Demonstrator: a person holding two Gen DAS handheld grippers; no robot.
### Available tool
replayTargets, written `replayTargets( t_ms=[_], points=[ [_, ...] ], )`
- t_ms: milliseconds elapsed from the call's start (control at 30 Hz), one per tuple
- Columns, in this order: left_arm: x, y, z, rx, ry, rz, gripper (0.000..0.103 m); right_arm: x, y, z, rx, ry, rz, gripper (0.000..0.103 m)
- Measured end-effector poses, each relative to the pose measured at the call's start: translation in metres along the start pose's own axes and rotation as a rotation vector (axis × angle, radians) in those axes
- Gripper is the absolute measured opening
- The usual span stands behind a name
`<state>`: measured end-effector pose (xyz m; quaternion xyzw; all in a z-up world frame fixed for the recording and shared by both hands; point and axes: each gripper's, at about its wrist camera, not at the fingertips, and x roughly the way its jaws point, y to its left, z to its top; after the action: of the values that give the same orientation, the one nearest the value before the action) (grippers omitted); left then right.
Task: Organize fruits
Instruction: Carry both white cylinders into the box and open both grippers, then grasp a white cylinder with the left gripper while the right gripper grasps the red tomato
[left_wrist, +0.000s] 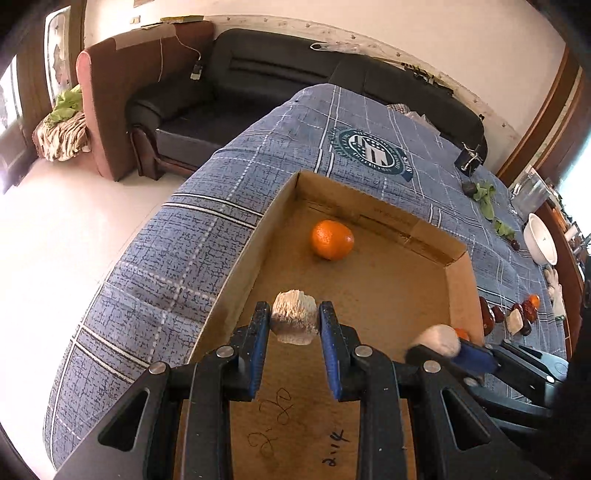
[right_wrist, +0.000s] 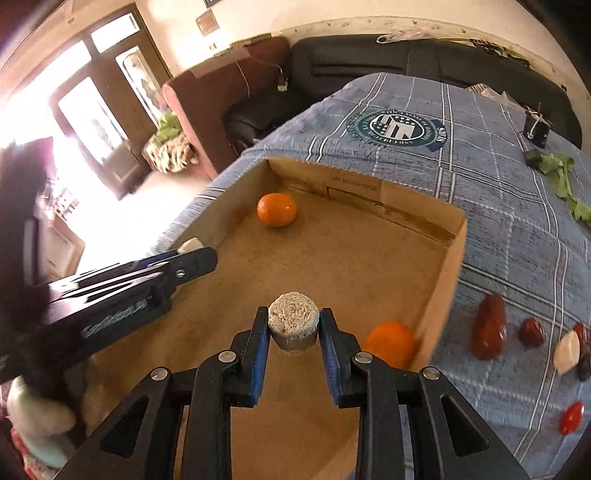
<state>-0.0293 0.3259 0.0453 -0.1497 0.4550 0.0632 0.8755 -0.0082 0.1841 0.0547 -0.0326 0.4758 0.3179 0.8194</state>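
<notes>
An open cardboard box (left_wrist: 369, 208) (right_wrist: 369, 186) lies on a blue checked cloth. One orange (left_wrist: 331, 240) (right_wrist: 277, 209) rests near its far wall. A second orange (right_wrist: 389, 343) sits in the near right corner. My left gripper (left_wrist: 294, 310) hangs over the box floor, shut on a pale fibrous chunk (left_wrist: 294, 326). My right gripper (right_wrist: 294, 314) is also above the box, shut on a pale round chunk (right_wrist: 293, 332). Each gripper shows in the other's view, the left gripper (right_wrist: 195, 251) at the left and the right gripper (left_wrist: 458, 350) at the right.
Right of the box on the cloth (right_wrist: 498, 229) lie dark red fruits (right_wrist: 489, 332), a white piece (right_wrist: 567, 352) and a small red fruit (right_wrist: 571, 417). Green leaves (right_wrist: 557, 173) and a white bowl (left_wrist: 541, 240) sit farther off. A dark sofa (left_wrist: 258, 81) stands beyond the table.
</notes>
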Motion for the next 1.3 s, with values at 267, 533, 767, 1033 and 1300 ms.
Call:
replayTargets(
  t_ms=[267, 533, 767, 1033, 1300],
  points=[
    [0.000, 0.006, 0.000, -0.025, -0.004, 0.003, 0.050, 0.007, -0.009, 0.009, 0.024, 0.006, -0.004, 0.030],
    [-0.028, -0.009, -0.005, 0.016, -0.094, 0.043, 0.052, -0.032, -0.020, 0.005, 0.046, -0.092, 0.015, 0.053],
    [-0.062, -0.039, -0.018, 0.079, -0.188, 0.059, 0.065, -0.072, -0.046, -0.014, 0.105, -0.164, 0.008, 0.063],
    [-0.081, -0.089, -0.044, 0.164, -0.223, 0.027, 0.068, -0.104, -0.073, -0.052, 0.126, -0.198, -0.072, 0.066],
    [-0.081, -0.127, -0.072, 0.200, -0.194, -0.040, 0.069, -0.134, -0.111, -0.097, 0.220, -0.225, -0.150, 0.067]
  ],
)
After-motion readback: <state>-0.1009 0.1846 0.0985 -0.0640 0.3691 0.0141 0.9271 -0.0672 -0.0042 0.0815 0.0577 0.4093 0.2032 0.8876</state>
